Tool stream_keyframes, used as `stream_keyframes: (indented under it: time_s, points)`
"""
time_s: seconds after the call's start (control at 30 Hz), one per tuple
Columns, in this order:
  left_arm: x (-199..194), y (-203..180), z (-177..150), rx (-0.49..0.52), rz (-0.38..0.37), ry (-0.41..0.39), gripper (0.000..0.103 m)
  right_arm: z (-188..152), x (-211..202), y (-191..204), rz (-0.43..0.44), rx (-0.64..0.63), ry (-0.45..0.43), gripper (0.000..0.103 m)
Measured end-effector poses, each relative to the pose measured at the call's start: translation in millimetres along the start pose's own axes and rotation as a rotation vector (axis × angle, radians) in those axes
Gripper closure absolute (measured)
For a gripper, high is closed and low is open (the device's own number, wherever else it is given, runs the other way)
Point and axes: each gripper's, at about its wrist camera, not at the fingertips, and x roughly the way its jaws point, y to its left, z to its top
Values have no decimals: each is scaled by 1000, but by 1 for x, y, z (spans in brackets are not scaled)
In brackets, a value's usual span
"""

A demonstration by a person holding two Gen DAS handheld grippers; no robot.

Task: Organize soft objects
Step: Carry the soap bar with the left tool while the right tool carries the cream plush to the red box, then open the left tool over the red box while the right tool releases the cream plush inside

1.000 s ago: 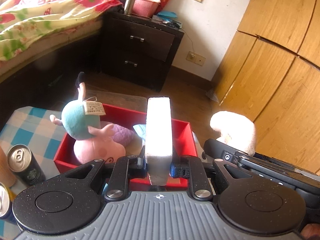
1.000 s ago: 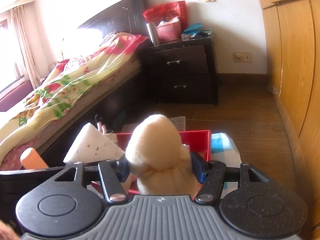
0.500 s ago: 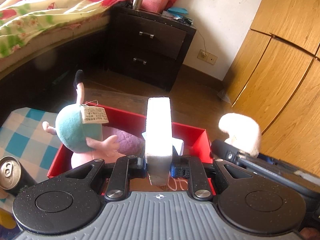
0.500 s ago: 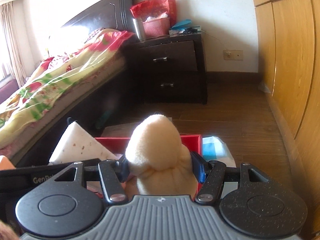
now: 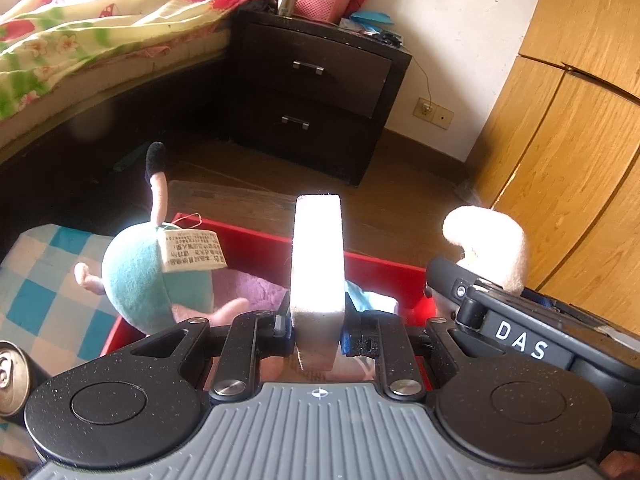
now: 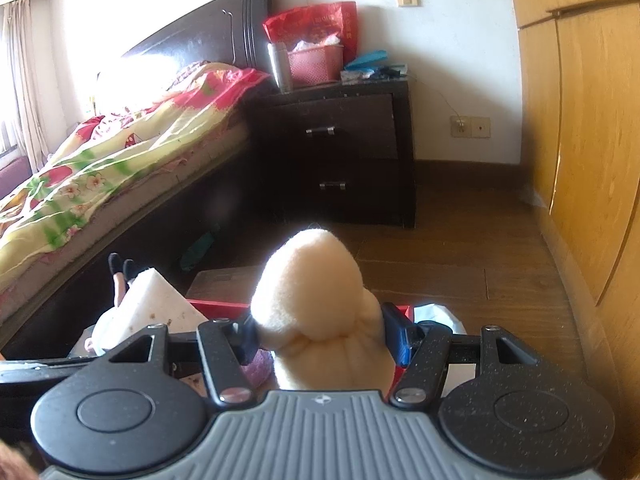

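The left claw (image 5: 318,330) is closed on a white sponge (image 5: 317,256), which stands upright on edge between the two fingers and rises well above them. Below and beyond it lies a red box (image 5: 384,276) on a blue-and-white checked cloth (image 5: 44,276). Inside the box, at its left end, sits a pig toy (image 5: 148,280) with a teal body, pink limbs and a paper tag (image 5: 190,250); one leg with a black foot sticks up past the box's far wall. Purple plush (image 5: 252,290) lies beside it in the box. A can (image 5: 12,376) stands on the cloth at the left edge of the view.

The right claw (image 6: 322,340) grips a cream plush (image 6: 320,308), squeezed between the fingers so its rounded top bulges above them. In the left view this plush (image 5: 490,246) shows just right of the box, above the right claw's black body. In the right view the sponge (image 6: 154,304) appears to the left, over the box's (image 6: 220,307) red rim.

Behind are a bed (image 6: 100,168) with a floral quilt, a dark nightstand (image 6: 348,152) carrying a pink basket (image 6: 316,62) and a steel flask (image 6: 280,66), a wood floor (image 6: 480,264), and a wooden wardrobe (image 6: 584,140) on the right.
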Motion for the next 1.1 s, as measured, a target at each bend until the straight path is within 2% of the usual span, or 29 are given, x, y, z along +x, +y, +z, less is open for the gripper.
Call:
stream_keyframes:
  time_s: [0.17, 0.47, 0.67, 0.73, 0.87, 1.03, 1.1]
  points:
    - [14, 2, -1, 23, 32, 28, 85, -4, 14, 11, -54, -59, 31, 64]
    - [29, -3, -5, 61, 79, 69, 84, -13, 36, 6, -91, -66, 116, 62]
    - [30, 2, -4, 51, 93, 88, 76, -14, 39, 7, -114, -101, 151, 58]
    - [29, 2, -3, 52, 92, 90, 74, -13, 39, 7, -118, -99, 147, 56]
    - [24, 6, -2, 48, 102, 80, 64, -13, 38, 6, -131, -95, 139, 50]
    - [18, 7, -2, 51, 98, 81, 60, -12, 34, 7, -142, -110, 138, 46]
    - [13, 5, -2, 55, 98, 81, 55, -11, 31, 8, -148, -117, 140, 45]
